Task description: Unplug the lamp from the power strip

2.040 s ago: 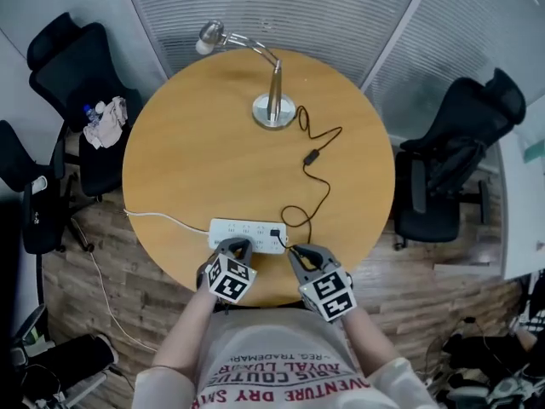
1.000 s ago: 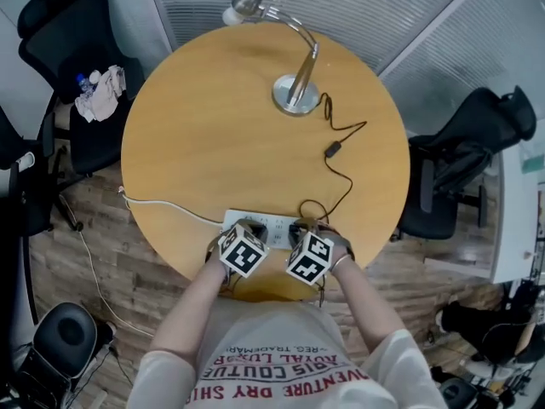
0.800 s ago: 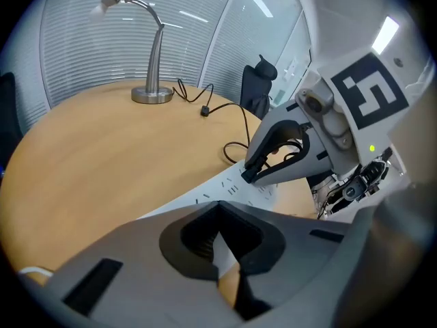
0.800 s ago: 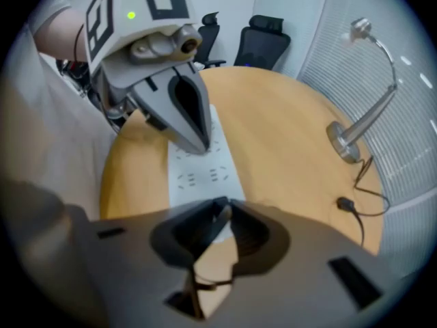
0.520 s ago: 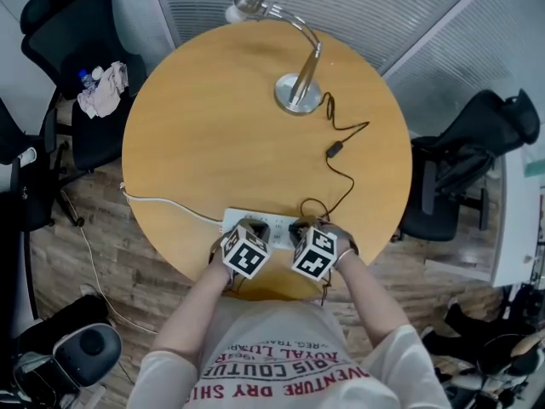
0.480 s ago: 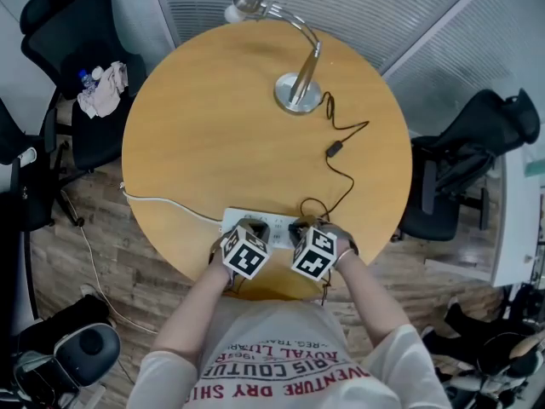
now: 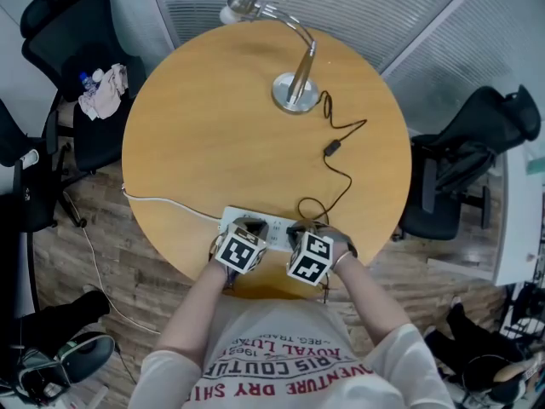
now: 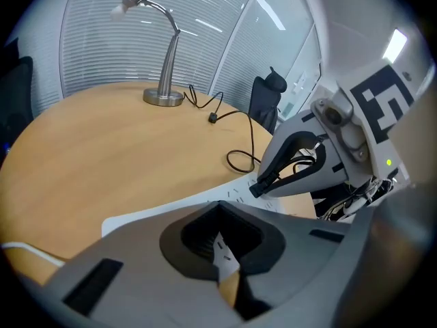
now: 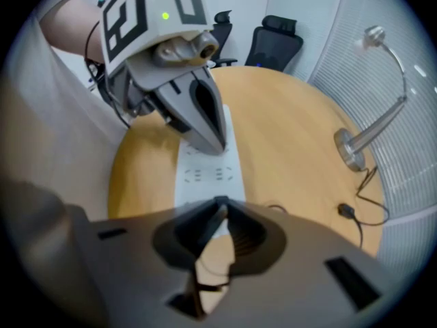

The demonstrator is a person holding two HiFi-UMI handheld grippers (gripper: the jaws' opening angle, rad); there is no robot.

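A silver desk lamp (image 7: 296,92) stands at the far side of the round wooden table (image 7: 204,143). Its black cord (image 7: 345,139) winds down to the white power strip (image 7: 274,225) at the near edge. My left gripper (image 7: 247,227) is shut, its tip pressed down on the strip (image 9: 205,173), as the right gripper view shows (image 9: 208,142). My right gripper (image 7: 298,228) sits at the strip's right end, its jaws closing round the lamp's plug (image 8: 258,187). The jaws mostly hide the plug.
A black office chair (image 7: 77,75) with a cloth and a bottle on it stands at the left, and another chair (image 7: 464,160) at the right. The strip's white cable (image 7: 162,204) runs off the table's left edge. The person's torso is at the near edge.
Both grippers have come forward from the table's near edge onto the power strip. In the last half second they have hardly shifted.
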